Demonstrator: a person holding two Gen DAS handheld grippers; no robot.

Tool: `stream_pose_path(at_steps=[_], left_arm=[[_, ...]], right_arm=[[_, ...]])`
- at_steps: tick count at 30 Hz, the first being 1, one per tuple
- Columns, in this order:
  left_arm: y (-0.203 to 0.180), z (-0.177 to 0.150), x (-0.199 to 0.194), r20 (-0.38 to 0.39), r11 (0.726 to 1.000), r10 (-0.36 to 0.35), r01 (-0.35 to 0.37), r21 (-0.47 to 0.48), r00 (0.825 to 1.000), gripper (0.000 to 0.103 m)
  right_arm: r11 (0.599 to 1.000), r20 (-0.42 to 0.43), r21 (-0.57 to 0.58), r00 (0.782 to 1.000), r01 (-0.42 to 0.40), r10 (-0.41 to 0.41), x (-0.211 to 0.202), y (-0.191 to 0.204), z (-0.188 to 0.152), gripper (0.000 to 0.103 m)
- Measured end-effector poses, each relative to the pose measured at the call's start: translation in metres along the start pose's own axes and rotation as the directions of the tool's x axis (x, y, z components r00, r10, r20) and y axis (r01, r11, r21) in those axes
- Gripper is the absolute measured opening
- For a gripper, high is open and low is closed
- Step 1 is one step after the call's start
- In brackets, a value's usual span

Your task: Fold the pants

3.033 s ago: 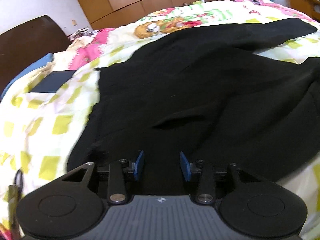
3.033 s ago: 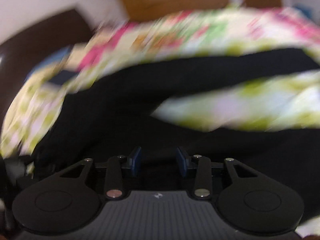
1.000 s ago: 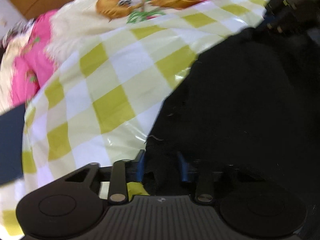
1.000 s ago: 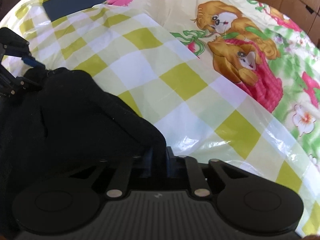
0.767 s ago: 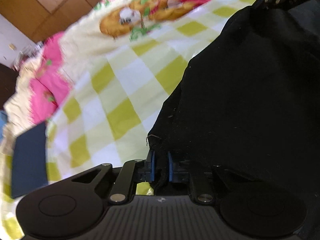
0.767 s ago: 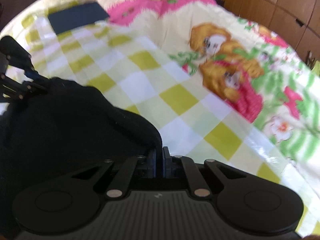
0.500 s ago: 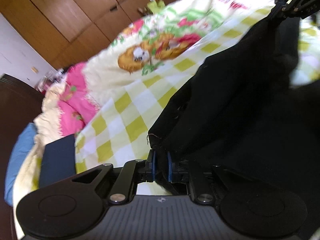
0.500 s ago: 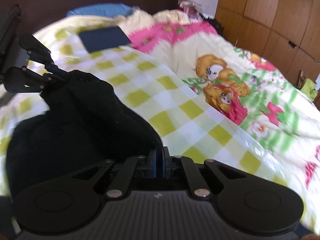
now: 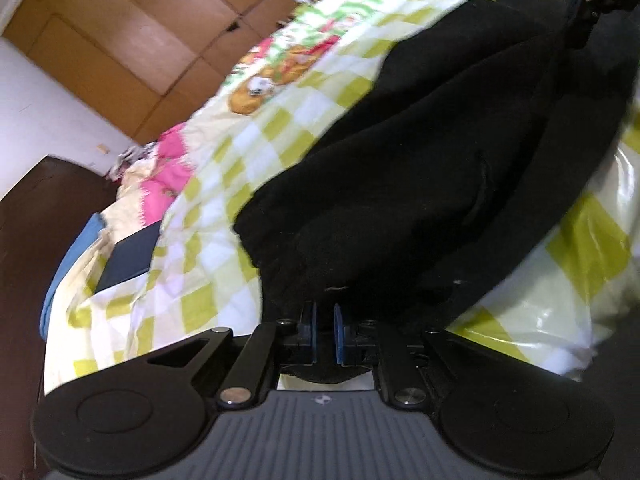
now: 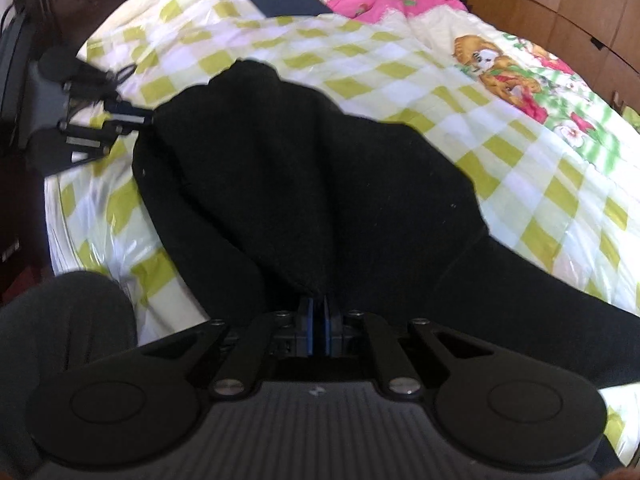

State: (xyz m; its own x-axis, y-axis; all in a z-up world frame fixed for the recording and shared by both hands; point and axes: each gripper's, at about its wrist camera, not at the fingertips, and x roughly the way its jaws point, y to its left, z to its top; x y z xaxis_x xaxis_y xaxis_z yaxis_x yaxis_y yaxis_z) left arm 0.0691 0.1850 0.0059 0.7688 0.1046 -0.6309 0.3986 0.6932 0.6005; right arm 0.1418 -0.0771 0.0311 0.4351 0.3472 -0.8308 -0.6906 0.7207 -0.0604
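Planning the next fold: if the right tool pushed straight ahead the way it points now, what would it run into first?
Most likely the black pants themselves: the right tool is shut on their edge, and the bunched cloth fills the line ahead. Beyond lies the checked bedspread; depth is unclear.

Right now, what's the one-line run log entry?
step: fold pants | left gripper: shut on black pants | right gripper: shut on black pants | surface: checkered bedspread
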Motion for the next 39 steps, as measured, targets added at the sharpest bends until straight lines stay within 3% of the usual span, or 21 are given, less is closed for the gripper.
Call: stream_pose_path(at_steps=[4, 7, 9, 14, 16, 21, 23, 27, 29, 31, 39], left_arm=[[0.007, -0.008, 0.003, 0.018, 0.994, 0.100, -0.099, -0.048, 0.995, 0.027], [-0.004, -0.020, -0.007, 0.051, 0.993, 0.119, -0.119, 0.001, 0.992, 0.028], [-0.015, -0.026, -0.015, 0.074, 0.991, 0.116, -0.121, 0.062, 0.991, 0.034], [-0.035, -0.026, -0.022, 0.138, 0.973, 0.103, -0.129, 0.193, 0.985, 0.062], [-0.038, -0.023, -0.013, 0.143, 0.965, 0.111, -0.142, 0.222, 0.983, 0.064], [-0.036, -0.012, 0.016, 0.119, 0.956, 0.132, -0.159, 0.249, 0.984, 0.061], [-0.031, -0.008, 0.020, 0.107, 0.962, 0.129, -0.150, 0.228, 0.986, 0.042], [-0.025, -0.009, 0.018, 0.114, 0.960, 0.153, -0.175, 0.217, 0.982, 0.034], [-0.023, -0.008, 0.017, 0.126, 0.957, 0.170, -0.194, 0.216, 0.977, 0.033], [-0.018, -0.005, 0.016, 0.133, 0.962, 0.169, -0.193, 0.192, 0.977, 0.032], [0.015, -0.022, -0.007, 0.165, 0.966, 0.208, -0.229, 0.119, 0.964, 0.030]], right_arm=[[0.998, -0.008, -0.042, 0.999, 0.041, -0.041, 0.000, 0.006, 0.001, 0.006], [0.991, -0.014, -0.104, 0.996, 0.089, -0.091, 0.002, 0.018, -0.004, 0.011], [0.985, -0.006, -0.135, 0.994, 0.104, -0.106, 0.000, 0.026, -0.006, 0.013], [0.987, 0.017, -0.144, 0.998, 0.064, -0.062, -0.001, 0.036, -0.001, 0.029], [0.985, 0.021, -0.163, 0.998, 0.061, -0.058, 0.001, 0.043, 0.002, 0.030], [0.982, 0.021, -0.183, 0.998, 0.054, -0.051, 0.014, 0.049, 0.007, 0.035], [0.982, 0.013, -0.181, 0.999, 0.049, -0.047, 0.021, 0.048, 0.009, 0.035], [0.962, -0.019, -0.257, 0.995, 0.093, -0.101, 0.046, 0.053, 0.003, 0.035], [0.950, -0.041, -0.288, 0.989, 0.123, -0.141, 0.056, 0.055, 0.000, 0.023], [0.962, -0.052, -0.249, 0.990, 0.114, -0.131, 0.051, 0.055, 0.006, 0.009], [0.967, 0.015, -0.247, 0.998, 0.065, -0.063, -0.014, 0.084, 0.034, 0.006]])
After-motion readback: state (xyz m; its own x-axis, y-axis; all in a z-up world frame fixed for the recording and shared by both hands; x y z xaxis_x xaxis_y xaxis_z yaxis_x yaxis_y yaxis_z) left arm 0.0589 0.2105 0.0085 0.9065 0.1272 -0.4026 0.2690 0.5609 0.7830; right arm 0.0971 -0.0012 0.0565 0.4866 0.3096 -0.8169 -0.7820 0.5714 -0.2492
